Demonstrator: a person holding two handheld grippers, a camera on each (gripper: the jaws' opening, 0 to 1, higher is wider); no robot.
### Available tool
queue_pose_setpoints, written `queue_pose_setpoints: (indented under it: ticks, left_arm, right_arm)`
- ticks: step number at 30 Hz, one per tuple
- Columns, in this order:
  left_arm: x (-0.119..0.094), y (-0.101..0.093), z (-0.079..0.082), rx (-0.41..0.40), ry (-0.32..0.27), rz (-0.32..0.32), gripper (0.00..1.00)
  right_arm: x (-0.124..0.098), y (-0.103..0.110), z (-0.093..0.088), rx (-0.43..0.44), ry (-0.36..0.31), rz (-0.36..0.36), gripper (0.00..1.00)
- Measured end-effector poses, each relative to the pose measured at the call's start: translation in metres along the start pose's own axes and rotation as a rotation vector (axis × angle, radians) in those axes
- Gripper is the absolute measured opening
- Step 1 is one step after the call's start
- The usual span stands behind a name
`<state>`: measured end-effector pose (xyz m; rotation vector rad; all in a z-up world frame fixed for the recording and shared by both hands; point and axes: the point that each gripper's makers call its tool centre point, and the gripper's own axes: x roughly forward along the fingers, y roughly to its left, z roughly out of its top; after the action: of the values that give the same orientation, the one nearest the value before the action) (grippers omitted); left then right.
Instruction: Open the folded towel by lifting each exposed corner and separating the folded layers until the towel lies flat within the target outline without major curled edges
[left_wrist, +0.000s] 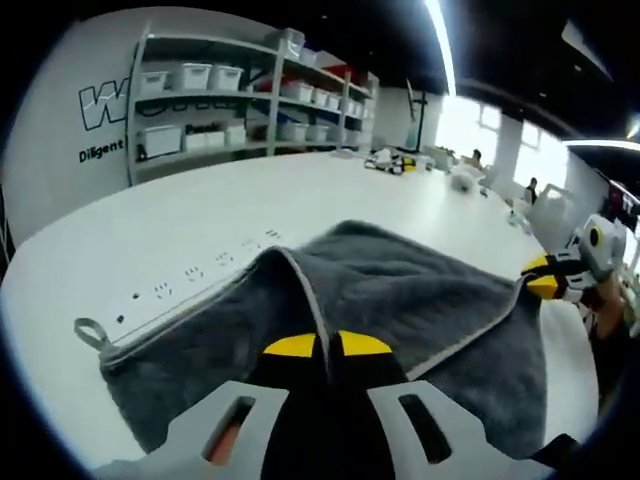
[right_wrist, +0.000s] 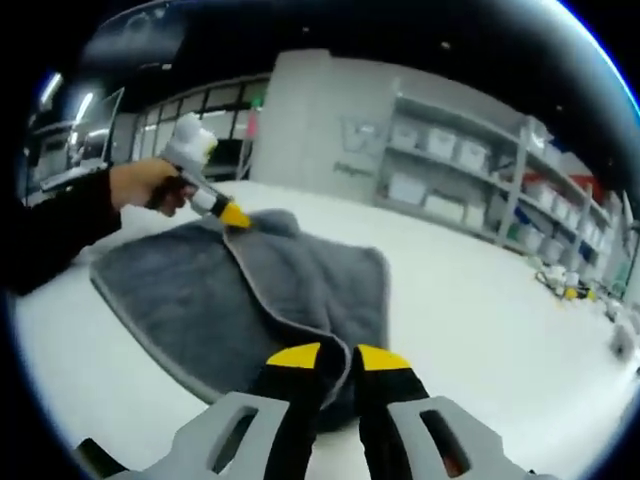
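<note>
The towel (left_wrist: 400, 300), dark grey with a pale piped hem, is shown on the white table (left_wrist: 200, 230), filling the lower centre of the left gripper view and the left centre of the right gripper view, still doubled over itself. The left gripper (left_wrist: 327, 345) is seen at the bottom centre, its yellow-tipped jaws pressed together on a raised hem, which runs straight up the frame from the tips. The right gripper (right_wrist: 337, 356) is likewise closed on the hem at the near edge of the fold. In the left gripper view the right gripper appears at the right edge, at the towel's far corner. The lifted upper layer is thus held at two corners of one edge, that edge spanning between the tools; the fold line is judged to lie beyond both, so the layer would be carried away from it. A hanging loop (left_wrist: 90, 333) is seen at lower left.
</note>
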<state>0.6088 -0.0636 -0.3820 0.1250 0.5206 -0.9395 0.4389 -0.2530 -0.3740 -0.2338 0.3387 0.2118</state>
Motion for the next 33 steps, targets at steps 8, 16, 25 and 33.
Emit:
queue_pose_setpoints:
  ticks: [8,16,25,33]
  left_arm:
    - [0.0,0.0,0.014,-0.026,-0.08,-0.004,0.01]
    - [0.0,0.016,0.021,-0.065,-0.101,0.043,0.01]
    - [0.0,0.014,0.031,-0.08,-0.134,0.013,0.01]
    - [0.002,0.017,0.03,-0.094,-0.148,0.024,0.01]
  right_arm:
    - [-0.001,0.0,0.002,-0.006,-0.002,-0.003,0.0]
    - [-0.005,0.003,0.009,-0.014,-0.011,-0.002,0.0]
    - [-0.014,0.006,0.019,-0.017,-0.035,0.007,0.0]
    - [-0.014,0.007,0.016,-0.019,-0.04,0.009,0.0]
